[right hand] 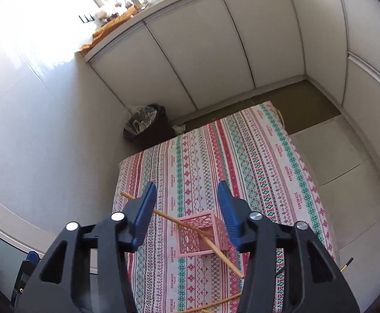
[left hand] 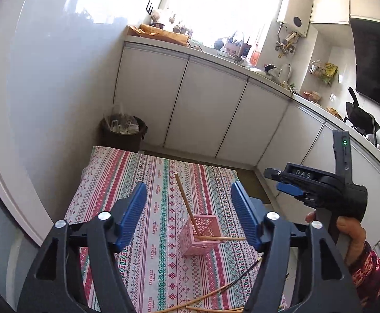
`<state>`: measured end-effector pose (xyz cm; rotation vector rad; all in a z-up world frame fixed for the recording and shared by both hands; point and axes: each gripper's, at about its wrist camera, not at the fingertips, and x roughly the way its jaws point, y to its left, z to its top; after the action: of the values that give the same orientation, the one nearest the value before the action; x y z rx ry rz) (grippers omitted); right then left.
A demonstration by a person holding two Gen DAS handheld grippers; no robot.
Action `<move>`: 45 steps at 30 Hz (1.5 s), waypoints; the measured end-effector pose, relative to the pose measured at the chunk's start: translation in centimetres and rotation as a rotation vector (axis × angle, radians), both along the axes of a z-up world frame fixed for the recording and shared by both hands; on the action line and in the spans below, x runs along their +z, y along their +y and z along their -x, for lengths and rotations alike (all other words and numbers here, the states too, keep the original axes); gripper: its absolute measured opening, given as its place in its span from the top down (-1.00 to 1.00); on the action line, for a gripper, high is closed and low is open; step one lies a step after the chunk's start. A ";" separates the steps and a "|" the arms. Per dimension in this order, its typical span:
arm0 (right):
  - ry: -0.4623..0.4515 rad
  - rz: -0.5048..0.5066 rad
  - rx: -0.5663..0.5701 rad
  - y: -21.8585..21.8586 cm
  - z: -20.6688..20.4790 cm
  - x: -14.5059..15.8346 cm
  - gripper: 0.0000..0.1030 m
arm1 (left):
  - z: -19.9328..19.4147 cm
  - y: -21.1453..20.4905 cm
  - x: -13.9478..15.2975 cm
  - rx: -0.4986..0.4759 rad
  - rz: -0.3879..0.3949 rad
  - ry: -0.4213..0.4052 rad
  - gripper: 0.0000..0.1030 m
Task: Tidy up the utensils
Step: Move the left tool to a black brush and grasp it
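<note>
A pink lattice holder stands on the striped tablecloth. Two wooden chopsticks stand in it: one leans up and away, the other lies low over the rim to the right. Several loose chopsticks lie on the cloth near the front edge. My left gripper is open and empty, above the holder. My right gripper is open and empty, above the holder, which shows the two chopsticks crossing its mouth. The right gripper's body shows in the left wrist view.
A dark bin with a plastic bag stands on the floor behind the table, against the white wall. White cabinets run along the back and right, with a cluttered counter above. The table's right edge borders tiled floor.
</note>
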<state>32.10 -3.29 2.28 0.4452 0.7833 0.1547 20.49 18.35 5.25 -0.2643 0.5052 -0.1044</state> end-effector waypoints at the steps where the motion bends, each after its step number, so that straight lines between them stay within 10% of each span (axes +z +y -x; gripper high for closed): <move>1: -0.013 0.008 -0.012 -0.5 0.5 0.6 -0.12 | 0.1 -0.3 0.1 -0.003 -0.001 -0.004 -0.32; 11: -0.108 0.222 -0.290 -7.8 7.5 2.4 -0.83 | 0.5 -6.1 -0.3 -0.080 -0.055 0.027 -0.86; 24: -0.039 0.410 -0.389 -14.2 15.0 -2.8 -0.87 | -1.4 -16.0 -3.9 -0.294 -0.169 0.179 -0.86; 37: 0.305 0.393 -0.353 -18.7 20.9 -16.5 -0.87 | -6.8 -27.0 -17.7 -0.527 -0.548 0.559 -0.86; 45: 0.343 0.366 -0.357 -20.2 21.7 -18.7 -0.87 | -10.9 -30.7 -24.0 -0.528 -0.614 0.679 -0.80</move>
<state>10.39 -23.46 -16.42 0.2581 1.0291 -0.4033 31.37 -12.36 -18.78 0.4649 1.2430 -0.3701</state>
